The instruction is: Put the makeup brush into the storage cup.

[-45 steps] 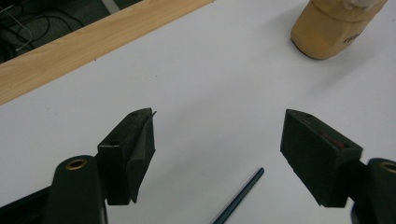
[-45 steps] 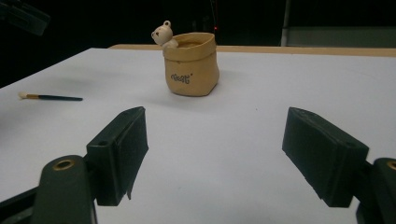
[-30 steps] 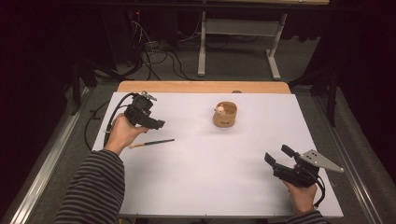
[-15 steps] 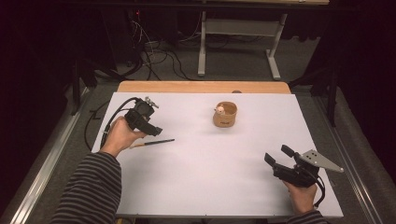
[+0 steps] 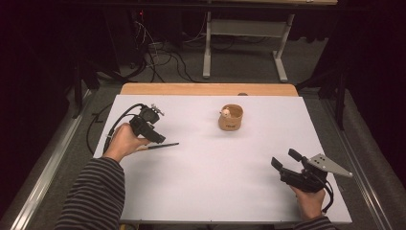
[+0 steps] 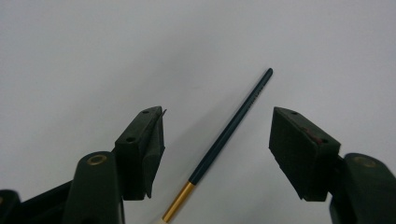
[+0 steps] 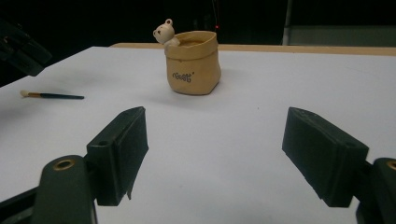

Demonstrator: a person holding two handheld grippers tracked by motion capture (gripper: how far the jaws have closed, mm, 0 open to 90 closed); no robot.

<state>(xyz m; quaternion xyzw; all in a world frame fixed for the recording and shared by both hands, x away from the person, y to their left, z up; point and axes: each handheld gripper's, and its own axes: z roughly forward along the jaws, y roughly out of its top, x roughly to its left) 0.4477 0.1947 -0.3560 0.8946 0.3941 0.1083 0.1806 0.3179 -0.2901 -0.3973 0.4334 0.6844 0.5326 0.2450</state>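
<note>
Left gripper [image 6: 217, 140] hangs over the paintbrush [image 6: 229, 133], jaws closing but not yet touching it. Right gripper [image 5: 286, 164] rests at five o'clock, jaws wide and empty, facing the pot [image 7: 192, 62].

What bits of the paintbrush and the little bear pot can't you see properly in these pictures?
- Paintbrush: in the left gripper view its bristle end is cut off by the bottom edge; in the high view the person's left hand covers it.
- Bear pot: the inside is hidden by its own wall in the right gripper view, too small in the high view.
- Writing on the pot: too small to read.
- Left gripper: fingers closing around the brush, not touching.
</note>
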